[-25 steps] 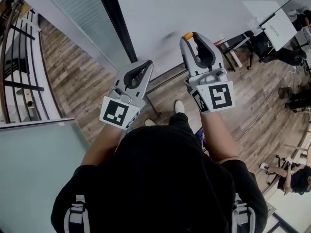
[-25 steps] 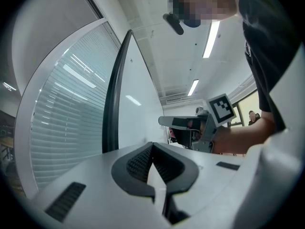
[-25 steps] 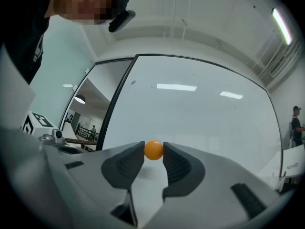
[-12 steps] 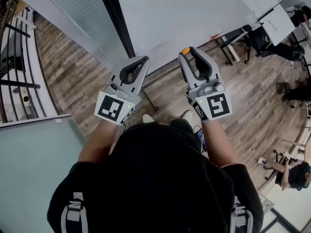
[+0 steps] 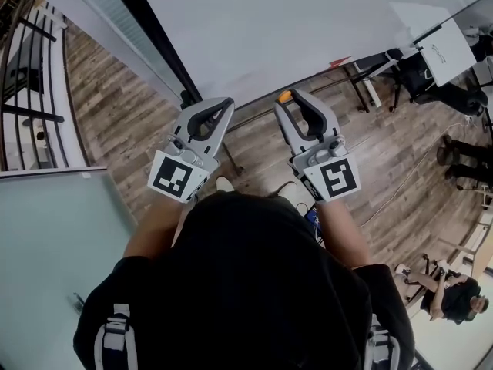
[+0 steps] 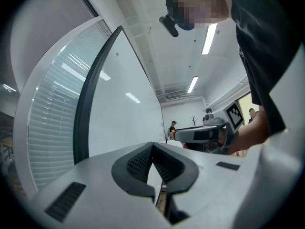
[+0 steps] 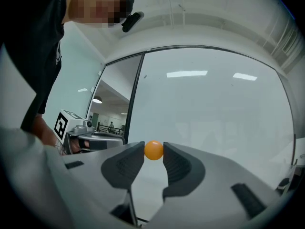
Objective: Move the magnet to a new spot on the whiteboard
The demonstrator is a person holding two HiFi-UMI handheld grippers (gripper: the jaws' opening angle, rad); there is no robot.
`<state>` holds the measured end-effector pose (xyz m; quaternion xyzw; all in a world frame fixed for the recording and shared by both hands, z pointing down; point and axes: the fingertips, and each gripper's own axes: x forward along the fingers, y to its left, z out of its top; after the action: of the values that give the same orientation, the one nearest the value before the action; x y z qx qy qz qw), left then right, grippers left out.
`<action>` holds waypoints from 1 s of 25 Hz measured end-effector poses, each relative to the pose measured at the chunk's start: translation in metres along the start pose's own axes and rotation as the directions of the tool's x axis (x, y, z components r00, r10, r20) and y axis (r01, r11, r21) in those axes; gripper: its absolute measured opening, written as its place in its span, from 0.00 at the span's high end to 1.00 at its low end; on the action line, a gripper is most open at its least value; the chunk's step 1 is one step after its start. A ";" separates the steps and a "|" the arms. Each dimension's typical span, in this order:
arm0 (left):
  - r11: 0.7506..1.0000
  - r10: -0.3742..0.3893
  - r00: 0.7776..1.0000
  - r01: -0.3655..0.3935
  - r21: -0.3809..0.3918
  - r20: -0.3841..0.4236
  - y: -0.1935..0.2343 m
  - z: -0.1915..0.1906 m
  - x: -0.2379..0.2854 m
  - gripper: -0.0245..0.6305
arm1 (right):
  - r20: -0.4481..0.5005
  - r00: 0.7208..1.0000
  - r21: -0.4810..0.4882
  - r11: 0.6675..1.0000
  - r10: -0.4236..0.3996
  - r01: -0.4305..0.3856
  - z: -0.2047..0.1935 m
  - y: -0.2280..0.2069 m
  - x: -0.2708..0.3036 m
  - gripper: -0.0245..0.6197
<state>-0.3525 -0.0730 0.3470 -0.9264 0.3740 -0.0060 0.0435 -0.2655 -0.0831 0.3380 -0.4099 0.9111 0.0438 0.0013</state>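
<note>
The whiteboard [image 5: 269, 29] stands in front of the person. The left claw [image 6: 152, 147] is pressed together, with nothing in it. The right claw [image 7: 153, 152] pinches the orange magnet [image 7: 153, 150] at its tips, against the whiteboard's face. The head view shows only an orange speck there.

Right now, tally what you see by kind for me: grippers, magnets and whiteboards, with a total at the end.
2 grippers: left gripper, right gripper
1 magnet, orange, pinched between the right gripper's jaws
1 whiteboard
Total: 4
</note>
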 end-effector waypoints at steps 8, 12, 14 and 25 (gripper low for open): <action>0.999 0.051 0.999 -0.051 0.001 -0.013 -0.022 -0.011 0.005 0.96 | 0.000 0.999 0.020 0.999 0.042 -0.042 -0.015 -0.009 -0.025 0.78; 0.999 0.053 0.998 -0.052 0.006 -0.020 -0.036 -0.014 0.016 0.96 | 0.005 0.999 0.042 0.998 0.049 -0.049 -0.018 -0.020 -0.037 0.78; 0.999 0.053 0.998 -0.053 0.005 -0.018 -0.041 -0.013 0.018 0.96 | 0.007 0.999 0.045 0.998 0.048 -0.048 -0.018 -0.023 -0.042 0.78; 0.999 0.042 0.999 -0.042 0.002 -0.024 -0.047 -0.017 0.019 0.96 | 0.012 1.000 0.068 0.997 0.025 -0.026 -0.024 -0.029 -0.051 0.78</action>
<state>-0.3069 -0.0536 0.3673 -0.9182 0.3938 -0.0167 0.0398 -0.2091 -0.0657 0.3611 -0.3976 0.9172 0.0150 0.0196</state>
